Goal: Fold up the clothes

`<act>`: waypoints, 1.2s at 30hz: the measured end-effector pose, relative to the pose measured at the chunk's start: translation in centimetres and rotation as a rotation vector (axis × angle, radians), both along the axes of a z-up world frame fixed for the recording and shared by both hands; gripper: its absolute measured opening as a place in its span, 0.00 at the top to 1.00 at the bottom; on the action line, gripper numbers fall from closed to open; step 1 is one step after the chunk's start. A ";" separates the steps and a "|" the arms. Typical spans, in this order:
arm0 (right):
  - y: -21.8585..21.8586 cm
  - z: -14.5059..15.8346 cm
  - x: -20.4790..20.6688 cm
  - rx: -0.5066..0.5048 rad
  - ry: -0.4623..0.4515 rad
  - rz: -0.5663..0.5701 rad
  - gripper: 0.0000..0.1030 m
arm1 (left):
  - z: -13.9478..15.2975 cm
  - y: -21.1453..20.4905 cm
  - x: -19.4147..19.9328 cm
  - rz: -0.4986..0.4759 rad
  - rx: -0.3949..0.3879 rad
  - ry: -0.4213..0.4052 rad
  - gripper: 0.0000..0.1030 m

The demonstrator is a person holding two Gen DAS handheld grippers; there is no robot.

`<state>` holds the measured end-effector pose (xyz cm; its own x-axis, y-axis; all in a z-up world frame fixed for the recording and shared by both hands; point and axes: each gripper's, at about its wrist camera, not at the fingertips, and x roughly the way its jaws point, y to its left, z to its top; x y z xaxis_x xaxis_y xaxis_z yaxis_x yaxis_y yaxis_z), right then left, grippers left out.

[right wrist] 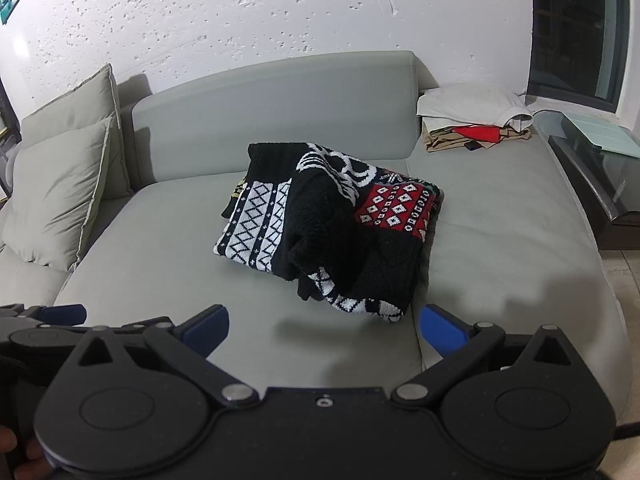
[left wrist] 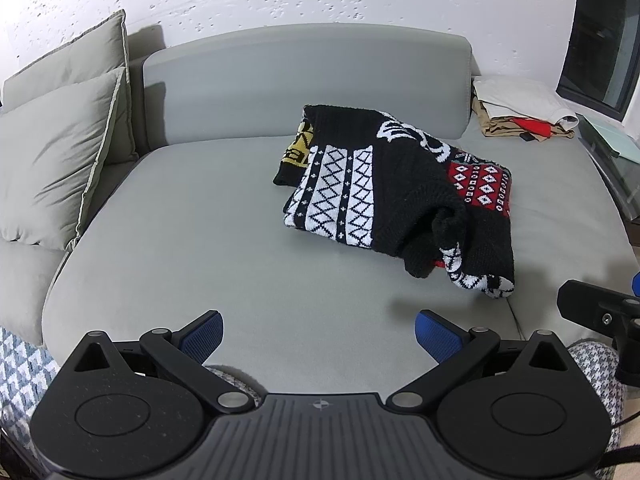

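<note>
Bulky knit sweater point(left wrist: 400, 196) sits loosely folded mid-sofa, both grippers empty and spread above the seat's near edge.

The wide grey sofa seat point(left wrist: 200, 248) is smooth, soft upholstery, so a push on the bundle would likely slide it rather than crease it; two plump grey cushions point(left wrist: 52, 168) lean at its left end. The sweater is thick black knit with white lattice and red diamond panels, and its near edge is lumpy, with a dark sleeve or cuff bulging out, so lifting it from one side could, I judge, spill the fold open. A flat stack of folded clothes point(right wrist: 476, 120), pale on top, rests far right by the backrest. The left gripper point(left wrist: 319, 336) and right gripper point(right wrist: 323, 328) show blue ribbed pads point(right wrist: 442, 330) wide apart, holding nothing.
</note>
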<state>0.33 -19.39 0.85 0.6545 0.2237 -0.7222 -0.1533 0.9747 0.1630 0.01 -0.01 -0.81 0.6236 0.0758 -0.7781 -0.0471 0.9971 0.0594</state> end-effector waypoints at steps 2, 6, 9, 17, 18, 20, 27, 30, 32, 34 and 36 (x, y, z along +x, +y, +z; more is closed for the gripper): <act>0.0 0.0 0.0 0.001 0.001 0.001 0.00 | 0.1 0.1 0.1 0.005 0.001 0.003 0.00; 0.0 0.0 0.1 0.001 0.003 -0.002 0.00 | 0.2 0.2 0.1 0.009 0.001 0.005 0.00; 0.0 0.0 0.1 0.001 0.003 -0.001 0.00 | 0.3 0.2 0.1 0.008 0.001 0.006 0.00; 0.0 0.1 0.1 -0.001 0.005 0.001 0.00 | 0.3 0.3 0.2 0.006 0.002 0.008 0.00; 0.1 0.1 0.1 -0.002 0.005 0.001 0.00 | 0.3 0.3 0.2 0.006 0.002 0.008 0.00; 0.1 0.1 0.1 -0.002 0.005 0.001 0.00 | 0.3 0.3 0.3 0.007 0.002 0.009 0.00; 0.2 0.1 0.3 -0.006 0.008 0.005 0.00 | 0.1 0.3 0.4 0.008 0.002 0.015 0.00; 0.3 0.0 0.5 -0.004 0.011 0.005 0.00 | 0.0 0.5 0.5 0.010 0.003 0.018 0.00; 0.3 -0.2 0.7 0.000 0.010 0.002 0.00 | -0.2 0.7 0.7 0.012 0.007 0.020 0.00; 0.2 -0.4 1.0 0.008 0.008 -0.003 0.00 | -0.4 1.2 0.9 0.022 0.015 0.015 0.00; 0.2 -0.7 1.4 0.015 0.000 -0.003 0.00 | -0.6 2.1 1.1 0.032 0.025 -0.014 0.01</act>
